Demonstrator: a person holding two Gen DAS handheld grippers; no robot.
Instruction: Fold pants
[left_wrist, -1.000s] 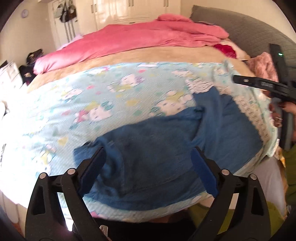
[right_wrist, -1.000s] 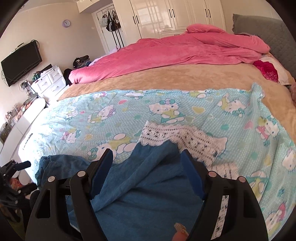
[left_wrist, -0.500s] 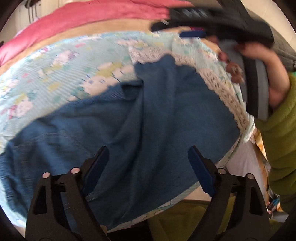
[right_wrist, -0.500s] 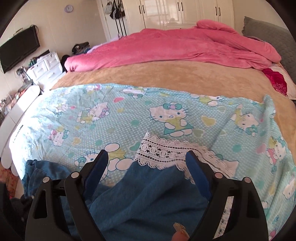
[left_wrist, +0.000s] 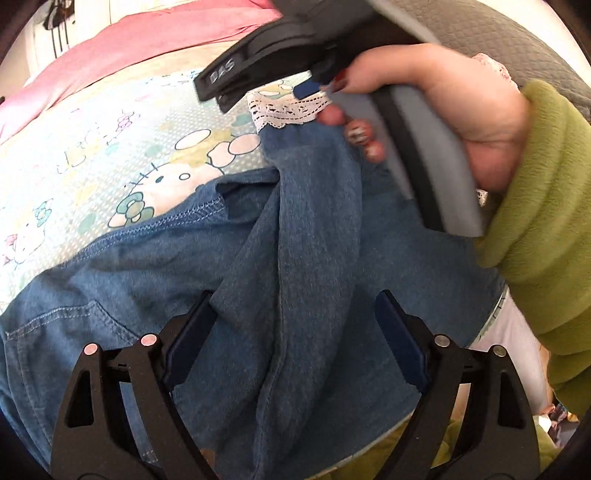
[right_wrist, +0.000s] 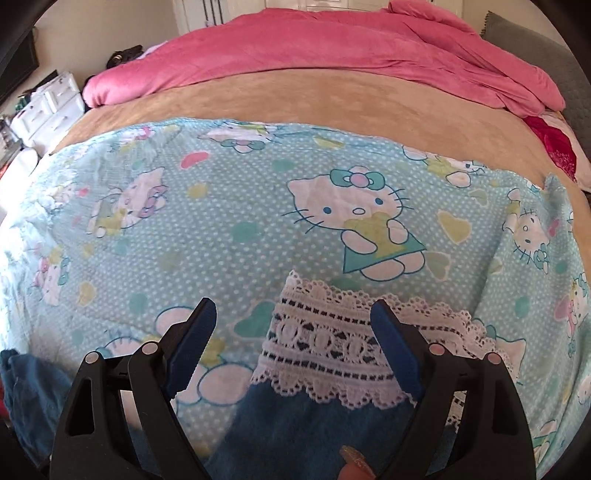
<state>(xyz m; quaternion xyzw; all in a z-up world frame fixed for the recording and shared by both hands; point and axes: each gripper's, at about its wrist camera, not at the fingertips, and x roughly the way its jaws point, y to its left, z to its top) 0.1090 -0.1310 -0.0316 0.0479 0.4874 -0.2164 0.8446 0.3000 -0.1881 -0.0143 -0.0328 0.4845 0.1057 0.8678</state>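
Denim pants (left_wrist: 303, 258) rumpled, white lace hem (right_wrist: 332, 350) — both grippers agape.

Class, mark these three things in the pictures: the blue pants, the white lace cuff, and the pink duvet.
blue pants (left_wrist: 317, 258), left wrist view, on the raised fold of denim.
white lace cuff (right_wrist: 332, 343), right wrist view, middle of the lace band.
pink duvet (right_wrist: 332, 48), right wrist view, on its broad top.

Blue denim pants (left_wrist: 314, 258) with white lace hem (right_wrist: 332, 350), cat-print turquoise polka-dot sheet (right_wrist: 240, 221), pink duvet (right_wrist: 332, 48)

Right hand (left_wrist: 461, 122) crowds the pants (left_wrist: 314, 258); sheet (right_wrist: 221, 221) beyond lies open.
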